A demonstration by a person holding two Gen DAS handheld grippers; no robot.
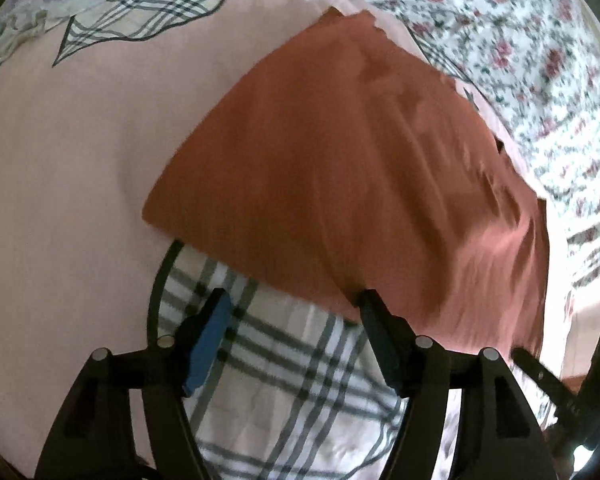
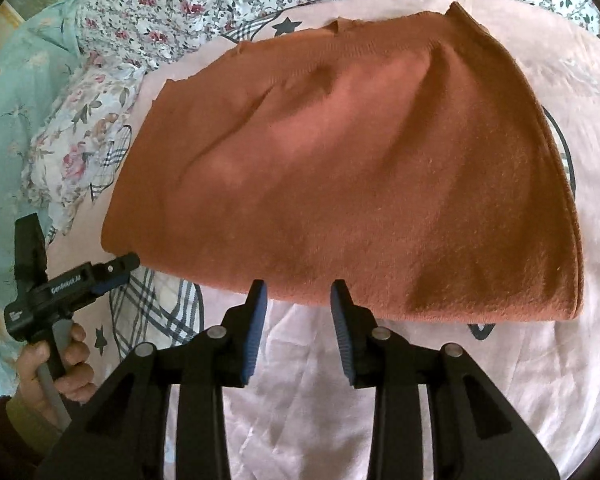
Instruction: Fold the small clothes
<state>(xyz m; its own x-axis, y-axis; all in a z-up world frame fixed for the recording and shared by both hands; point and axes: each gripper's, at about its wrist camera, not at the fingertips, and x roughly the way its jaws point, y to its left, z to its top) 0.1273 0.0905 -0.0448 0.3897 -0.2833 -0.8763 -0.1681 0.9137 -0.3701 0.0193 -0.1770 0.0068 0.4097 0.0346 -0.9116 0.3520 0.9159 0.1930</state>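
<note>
A rust-orange garment lies folded on a pink bedsheet; it also shows in the right wrist view. My left gripper is open, empty, at the garment's near edge, its right finger touching the cloth. My right gripper is open, empty, its fingertips at the garment's near folded edge. The left gripper also shows in the right wrist view, held in a hand at the garment's left corner. The right gripper's tip shows at the lower right of the left wrist view.
The pink sheet has plaid shapes with dark outlines and stars. A floral quilt lies behind and left of the garment. A pale blue floral cloth is at far left.
</note>
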